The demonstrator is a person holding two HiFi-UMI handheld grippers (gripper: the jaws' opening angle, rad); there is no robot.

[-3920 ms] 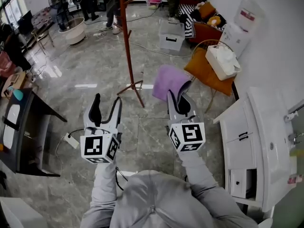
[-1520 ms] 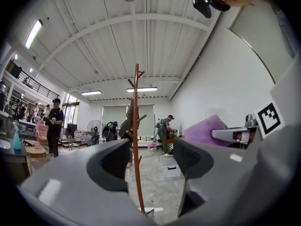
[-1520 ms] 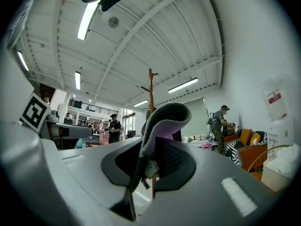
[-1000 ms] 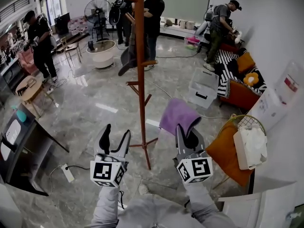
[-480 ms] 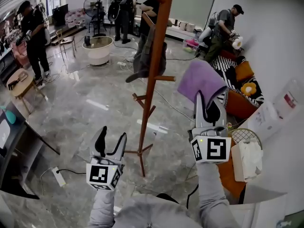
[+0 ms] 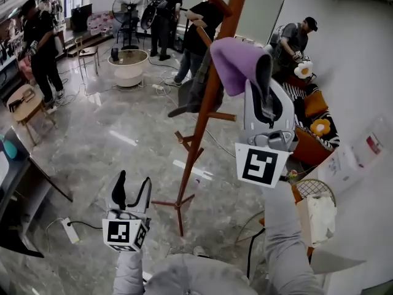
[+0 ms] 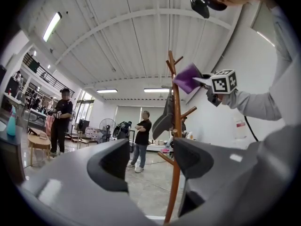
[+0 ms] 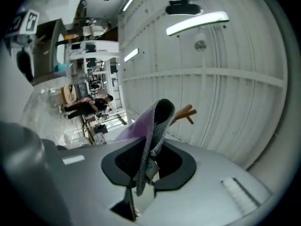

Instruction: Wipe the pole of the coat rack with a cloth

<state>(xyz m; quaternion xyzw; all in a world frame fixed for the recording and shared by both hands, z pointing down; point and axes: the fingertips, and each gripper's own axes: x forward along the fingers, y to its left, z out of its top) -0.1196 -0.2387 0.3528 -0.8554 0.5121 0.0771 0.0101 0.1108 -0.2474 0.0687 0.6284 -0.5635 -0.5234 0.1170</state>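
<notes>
1. The coat rack stands on a grey marble floor (image 6: 110,134), with open floor on its left side. On its right the white wall (image 6: 362,72) is near.
2. The tripod feet (image 6: 164,203) of the rack spread out low. A power strip (image 6: 69,229) lies on the floor well apart from them, to the left.
3. Short pegs (image 6: 221,116) stick out from the pole (image 6: 199,140) at several heights, and a dark garment (image 6: 193,88) hangs on the far side of its upper part. People (image 6: 37,48) stand well behind the rack.
4. The right gripper (image 6: 265,82) is raised high, just to the right of the upper pole. Its jaws are pressed together on a purple cloth (image 6: 236,63); in the right gripper view the folded cloth (image 8: 150,126) rises from between the two pads, and a peg (image 8: 186,112) shows behind it.
5. The cloth drapes over the fingertips toward the pole. In the left gripper view its edge (image 7: 187,77) reaches the pole (image 7: 175,173) near the top; whether it presses on the wood I cannot tell.
6. The left gripper (image 6: 130,186) is held low, left of the pole and apart from it. Its fingers (image 7: 113,161) stand apart and hold nothing; the pole is seen beyond the gap.
</notes>
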